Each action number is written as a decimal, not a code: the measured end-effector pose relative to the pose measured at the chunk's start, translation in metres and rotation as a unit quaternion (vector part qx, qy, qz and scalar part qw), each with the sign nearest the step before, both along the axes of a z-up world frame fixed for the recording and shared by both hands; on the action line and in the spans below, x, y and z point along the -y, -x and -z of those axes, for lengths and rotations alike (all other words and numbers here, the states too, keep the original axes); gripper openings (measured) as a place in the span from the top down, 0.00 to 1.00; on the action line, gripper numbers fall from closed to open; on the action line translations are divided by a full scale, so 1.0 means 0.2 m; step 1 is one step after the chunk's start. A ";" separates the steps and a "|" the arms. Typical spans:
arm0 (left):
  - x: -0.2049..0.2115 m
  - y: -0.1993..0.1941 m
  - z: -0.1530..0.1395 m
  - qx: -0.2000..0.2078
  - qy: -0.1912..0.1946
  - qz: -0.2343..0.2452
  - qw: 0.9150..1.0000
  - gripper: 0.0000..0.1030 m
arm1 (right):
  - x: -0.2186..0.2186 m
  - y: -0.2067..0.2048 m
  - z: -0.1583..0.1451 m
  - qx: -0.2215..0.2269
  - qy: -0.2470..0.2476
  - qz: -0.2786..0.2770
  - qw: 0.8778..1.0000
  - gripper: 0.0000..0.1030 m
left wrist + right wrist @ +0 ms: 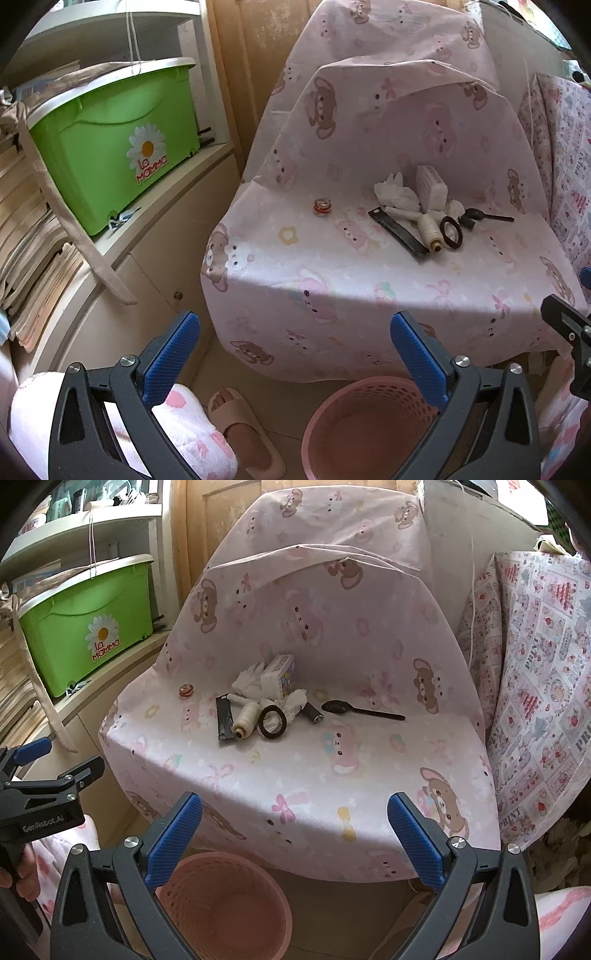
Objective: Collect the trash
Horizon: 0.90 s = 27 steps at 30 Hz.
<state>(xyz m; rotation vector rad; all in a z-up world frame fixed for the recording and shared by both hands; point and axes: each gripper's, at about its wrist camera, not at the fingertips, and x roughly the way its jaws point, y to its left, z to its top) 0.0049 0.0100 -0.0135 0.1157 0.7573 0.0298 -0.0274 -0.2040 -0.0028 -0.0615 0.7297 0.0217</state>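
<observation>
A pink-sheeted seat (332,266) (295,768) holds a cluster of small items: crumpled white tissues (395,192) (251,681), a small white box (430,184) (280,674), a cream thread spool (428,230) (245,718), a black tape ring (451,232) (272,723), a flat black strip (399,234) (224,720), a black spoon (487,218) (354,709) and an orange round candy (322,205) (185,691). A pink perforated basket (365,428) (225,904) stands on the floor below the seat's front. My left gripper (295,354) and right gripper (295,834) are both open, empty, in front of the seat.
A green lidded bin (114,147) (88,627) sits on a shelf at left beside stacked papers (29,236). A patterned pillow (543,686) stands at right. A slippered foot (240,428) is on the floor by the basket.
</observation>
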 end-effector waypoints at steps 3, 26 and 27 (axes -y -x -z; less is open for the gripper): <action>0.02 0.00 0.00 -0.002 -0.005 0.019 1.000 0.01 | 0.00 0.00 0.01 -0.003 0.002 0.002 1.000 0.01; 0.02 -0.01 -0.02 -0.019 0.055 0.007 0.998 0.52 | 0.05 -0.05 0.04 -0.044 -0.039 -0.024 0.998 0.47; 0.02 -0.02 -0.04 -0.016 0.057 0.004 0.998 0.52 | 0.05 -0.06 0.03 -0.049 -0.047 -0.030 0.997 0.54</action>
